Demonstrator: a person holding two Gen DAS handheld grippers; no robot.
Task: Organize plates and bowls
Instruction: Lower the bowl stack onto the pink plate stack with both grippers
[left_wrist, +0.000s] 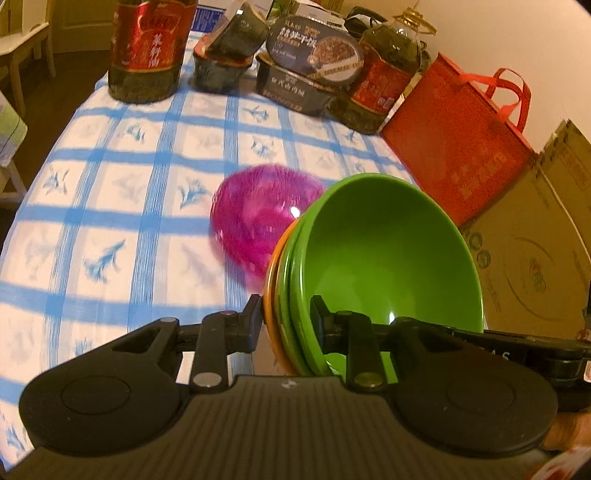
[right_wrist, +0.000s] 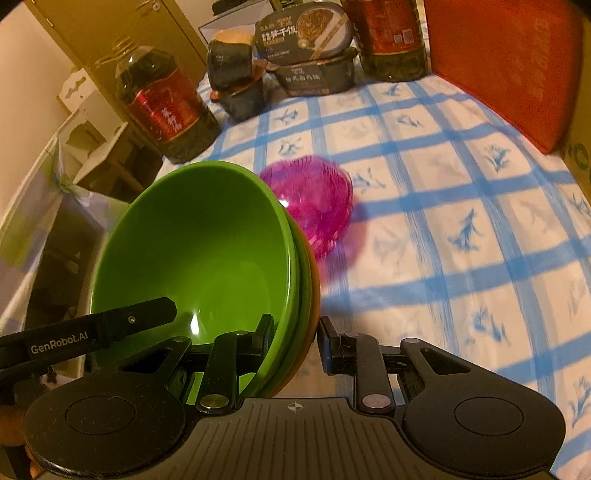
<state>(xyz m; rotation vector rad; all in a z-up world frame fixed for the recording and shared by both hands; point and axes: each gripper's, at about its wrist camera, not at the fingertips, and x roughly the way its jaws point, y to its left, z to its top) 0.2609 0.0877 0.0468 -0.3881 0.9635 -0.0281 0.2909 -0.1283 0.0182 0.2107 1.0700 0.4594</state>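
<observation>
Green bowls (left_wrist: 384, 251) nested over an orange one (left_wrist: 271, 295) hang tilted above the table's (left_wrist: 110, 221) middle, rims pinched by the left gripper (left_wrist: 286, 321) and right gripper (right_wrist: 295, 332), so stacking looks mostly done, with the pink bowl (left_wrist: 258, 214) alone on the cloth left to join.

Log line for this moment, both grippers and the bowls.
left gripper: shut on bowl stack rim | right gripper: shut on opposite rim | stack: green over orange, nested, tilted | pink bowl: on tablecloth, beyond stack
</observation>
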